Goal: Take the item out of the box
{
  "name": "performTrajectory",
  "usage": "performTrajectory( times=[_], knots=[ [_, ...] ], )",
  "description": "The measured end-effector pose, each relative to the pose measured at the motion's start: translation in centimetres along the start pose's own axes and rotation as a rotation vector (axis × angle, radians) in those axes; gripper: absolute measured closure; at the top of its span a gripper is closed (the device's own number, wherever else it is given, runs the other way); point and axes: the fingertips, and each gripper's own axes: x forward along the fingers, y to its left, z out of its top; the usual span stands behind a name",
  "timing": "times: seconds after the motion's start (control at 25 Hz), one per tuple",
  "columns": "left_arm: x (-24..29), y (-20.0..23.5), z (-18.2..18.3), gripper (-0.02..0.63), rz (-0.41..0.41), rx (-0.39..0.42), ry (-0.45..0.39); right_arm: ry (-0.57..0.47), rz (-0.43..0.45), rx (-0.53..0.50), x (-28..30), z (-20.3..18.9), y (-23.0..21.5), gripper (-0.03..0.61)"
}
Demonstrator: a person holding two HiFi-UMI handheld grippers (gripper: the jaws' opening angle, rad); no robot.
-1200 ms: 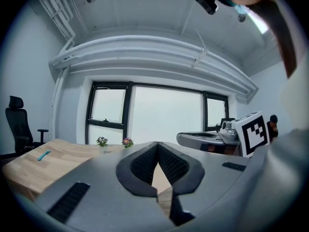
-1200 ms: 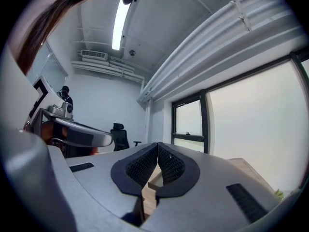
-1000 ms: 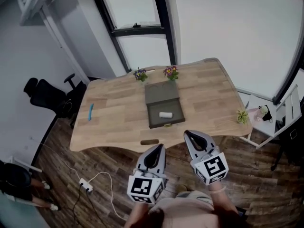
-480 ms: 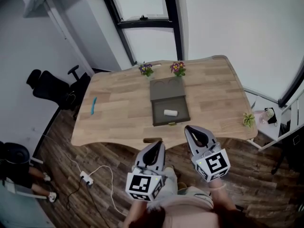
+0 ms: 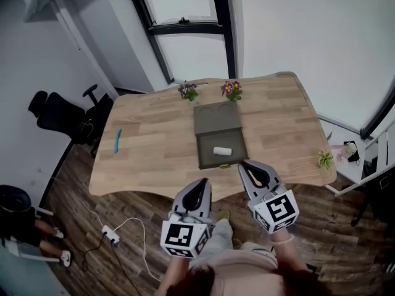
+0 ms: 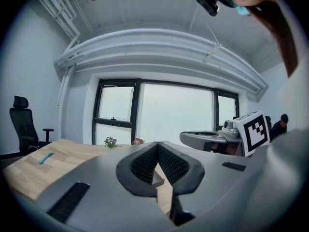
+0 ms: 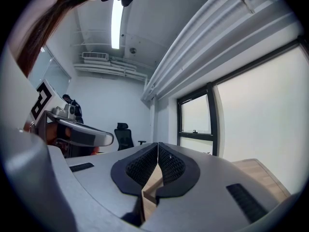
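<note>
A dark olive box [image 5: 221, 150] lies open on the wooden table [image 5: 154, 147], its lid [image 5: 215, 118] flat toward the window. A small white item [image 5: 222, 151] rests inside the box. My left gripper [image 5: 201, 187] is held short of the table's near edge, shut and empty. My right gripper [image 5: 245, 166] hovers just before the box's near edge, also shut with nothing held. In the left gripper view the left gripper's [image 6: 157, 145] tips meet; in the right gripper view the right gripper's [image 7: 158, 146] tips meet too.
Two small flower pots [image 5: 187, 91] [image 5: 231, 89] stand behind the lid. A blue pen-like object [image 5: 117, 139] lies at the table's left. A small plant [image 5: 324, 160] sits at the right edge. A black office chair [image 5: 62, 116] stands left; a power strip [image 5: 111, 233] lies on the floor.
The view has shifted slightly, and both grippers now sit a little nearer the table's front edge. Both have stayed shut. The box and item have not moved.
</note>
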Motion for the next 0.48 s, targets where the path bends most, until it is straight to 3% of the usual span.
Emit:
performTrajectory(
  times=[0.48],
  knots=[
    [3.5,3.5,0.2,0.612,-0.032,-0.007,0.007,0.049,-0.009,-0.002,4.6,-1.4,-1.7,0.577]
  ],
)
